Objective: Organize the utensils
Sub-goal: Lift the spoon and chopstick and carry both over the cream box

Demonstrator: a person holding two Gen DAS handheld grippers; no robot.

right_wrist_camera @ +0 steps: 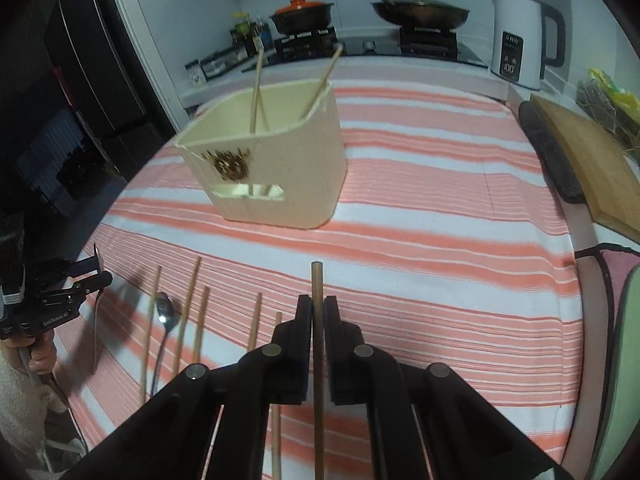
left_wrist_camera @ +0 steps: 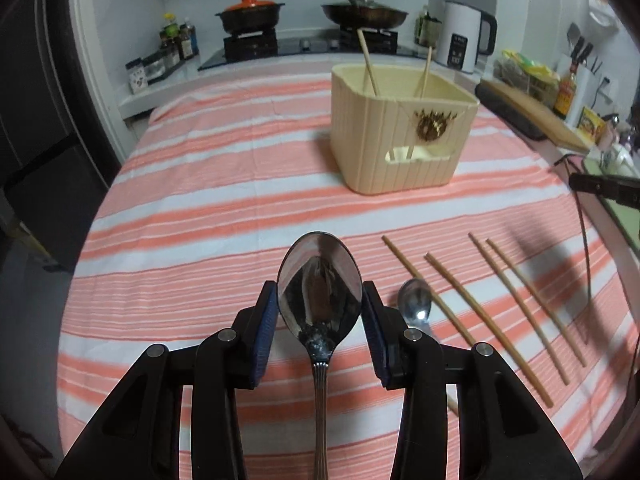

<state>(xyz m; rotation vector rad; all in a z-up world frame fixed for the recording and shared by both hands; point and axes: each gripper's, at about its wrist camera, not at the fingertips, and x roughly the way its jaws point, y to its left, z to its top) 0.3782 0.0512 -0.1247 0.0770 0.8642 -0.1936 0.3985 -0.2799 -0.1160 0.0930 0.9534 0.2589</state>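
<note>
My left gripper (left_wrist_camera: 320, 304) is shut on the bowl of a large metal spoon (left_wrist_camera: 320, 272), held above the striped cloth with the handle running back between the fingers. A small spoon (left_wrist_camera: 416, 306) and several loose chopsticks (left_wrist_camera: 516, 304) lie on the cloth to its right. My right gripper (right_wrist_camera: 317, 304) is shut on one wooden chopstick (right_wrist_camera: 317, 280), whose tip pokes out past the fingers. Further back stands a cream utensil holder (right_wrist_camera: 288, 168) with two chopsticks (right_wrist_camera: 256, 88) leaning inside. The left gripper (right_wrist_camera: 92, 272) also shows at the left edge of the right wrist view.
The pink-and-white striped cloth (left_wrist_camera: 240, 200) covers the table. Behind it is a stove with a dark pot (left_wrist_camera: 250, 16) and a lidded pan (left_wrist_camera: 364, 14), a white kettle (left_wrist_camera: 464, 36) and bottles (left_wrist_camera: 178, 40). A wooden cutting board (right_wrist_camera: 592, 168) lies at the right edge.
</note>
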